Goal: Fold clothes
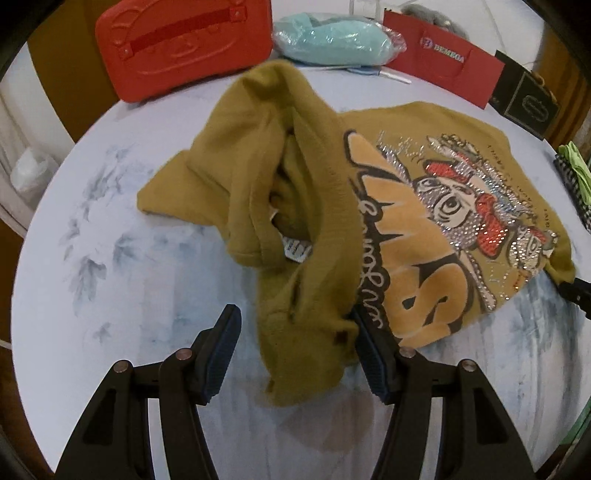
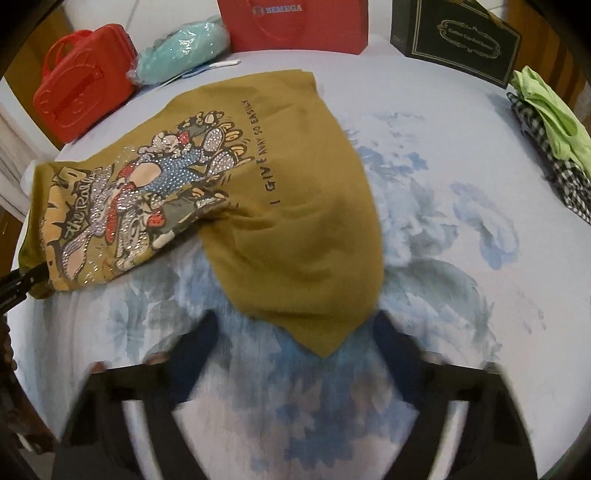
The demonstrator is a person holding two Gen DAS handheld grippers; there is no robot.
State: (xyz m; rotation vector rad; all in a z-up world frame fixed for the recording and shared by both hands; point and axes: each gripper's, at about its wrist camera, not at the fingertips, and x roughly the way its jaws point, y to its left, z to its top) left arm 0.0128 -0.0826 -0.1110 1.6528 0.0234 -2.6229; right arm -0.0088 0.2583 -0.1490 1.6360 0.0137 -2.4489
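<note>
A mustard-yellow sweatshirt [image 1: 417, 229] with a sequinned cartoon print lies crumpled on the table, neck opening and label facing the left wrist view. My left gripper [image 1: 291, 314] is open, its fingers wide apart on either side of a hanging fold of the shoulder; the right finger [image 1: 373, 350] touches the cloth. In the right wrist view the sweatshirt [image 2: 295, 229] has a plain corner pointing down between the blurred fingers of my right gripper [image 2: 295, 321], which is open. Each gripper shows as a black tip at the other view's edge.
The round table [image 2: 461, 258] has a pale blue floral cloth. At its far side stand a red plastic case [image 1: 184, 44], a bagged turquoise garment [image 1: 332, 40], a red paper bag [image 2: 295, 26] and a dark box [image 2: 458, 40]. Green and checked clothes [image 2: 550, 125] lie at the right edge.
</note>
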